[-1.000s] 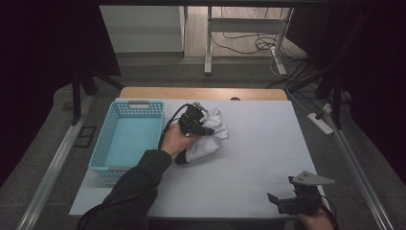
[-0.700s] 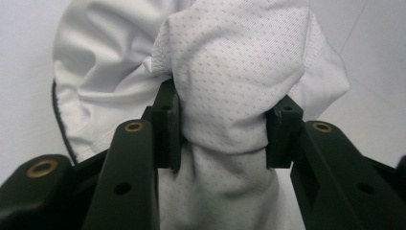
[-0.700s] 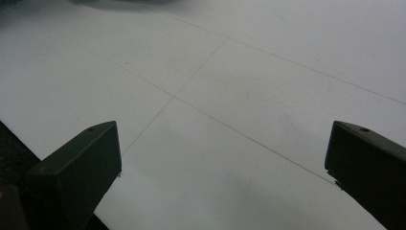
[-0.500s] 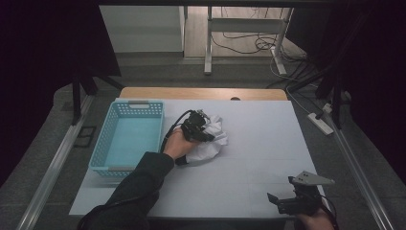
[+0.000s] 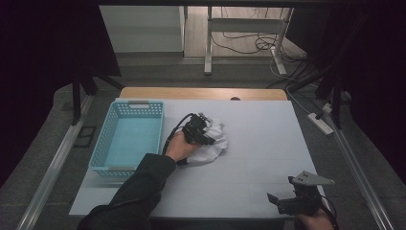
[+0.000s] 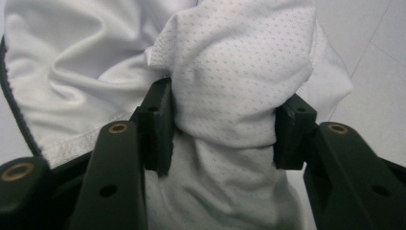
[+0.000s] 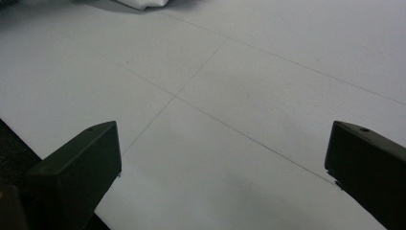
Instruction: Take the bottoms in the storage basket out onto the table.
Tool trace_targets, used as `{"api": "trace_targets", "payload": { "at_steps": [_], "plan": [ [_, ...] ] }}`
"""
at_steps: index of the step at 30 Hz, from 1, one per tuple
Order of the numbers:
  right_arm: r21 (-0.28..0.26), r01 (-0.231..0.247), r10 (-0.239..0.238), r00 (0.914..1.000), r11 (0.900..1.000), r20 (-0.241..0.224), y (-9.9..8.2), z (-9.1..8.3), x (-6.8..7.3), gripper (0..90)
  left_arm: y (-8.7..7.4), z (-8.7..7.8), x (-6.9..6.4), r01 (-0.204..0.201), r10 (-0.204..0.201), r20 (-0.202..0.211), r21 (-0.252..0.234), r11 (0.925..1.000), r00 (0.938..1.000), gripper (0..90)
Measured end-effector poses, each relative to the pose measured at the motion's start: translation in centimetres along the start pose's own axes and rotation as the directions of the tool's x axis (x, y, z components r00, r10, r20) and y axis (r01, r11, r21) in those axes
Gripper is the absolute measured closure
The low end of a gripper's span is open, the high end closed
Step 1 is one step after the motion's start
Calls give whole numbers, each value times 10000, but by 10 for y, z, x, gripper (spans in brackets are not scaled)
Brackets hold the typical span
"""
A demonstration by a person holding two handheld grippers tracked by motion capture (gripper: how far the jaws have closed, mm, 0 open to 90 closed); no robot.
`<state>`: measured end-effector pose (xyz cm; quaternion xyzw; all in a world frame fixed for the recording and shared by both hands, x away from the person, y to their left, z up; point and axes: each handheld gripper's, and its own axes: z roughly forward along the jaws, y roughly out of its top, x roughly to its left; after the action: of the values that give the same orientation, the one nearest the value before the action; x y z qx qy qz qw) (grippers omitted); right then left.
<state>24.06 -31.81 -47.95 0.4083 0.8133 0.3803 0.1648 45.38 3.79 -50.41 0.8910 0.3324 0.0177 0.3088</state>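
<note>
A crumpled white cloth [image 5: 214,142] lies on the white table [image 5: 268,139], just right of the blue basket. My left gripper [image 5: 201,133] is down on top of the cloth, held by a hand in a dark sleeve. In the left gripper view a bunched fold of the mesh cloth [image 6: 230,72] fills the gap of the left gripper [image 6: 222,127] and touches both pads. Its jaws have just been opening, with the fold still between them. At the table's near right corner my right gripper [image 5: 276,202] rests low and stands open. The right gripper [image 7: 225,158] has only bare table between its jaws.
A light blue plastic basket [image 5: 100,143] with nothing in it stands at the table's left side. A wooden strip [image 5: 201,93] runs along the far edge. Beyond it are desk legs and cables on the floor.
The left hand has sunk toward the table with the cloth, and the cloth bunch now sits lower and flatter. The right gripper has stayed where it was.
</note>
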Motion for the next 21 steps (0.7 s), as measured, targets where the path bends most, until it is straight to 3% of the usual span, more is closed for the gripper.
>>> {"api": "trace_targets", "payload": {
  "at_steps": [21],
  "plan": [
    [65,106,-106,9999,9999,-38,0,1,1,0,1,3,-2,-91,88,-242,-95,9999,9997,240]
  ]
}}
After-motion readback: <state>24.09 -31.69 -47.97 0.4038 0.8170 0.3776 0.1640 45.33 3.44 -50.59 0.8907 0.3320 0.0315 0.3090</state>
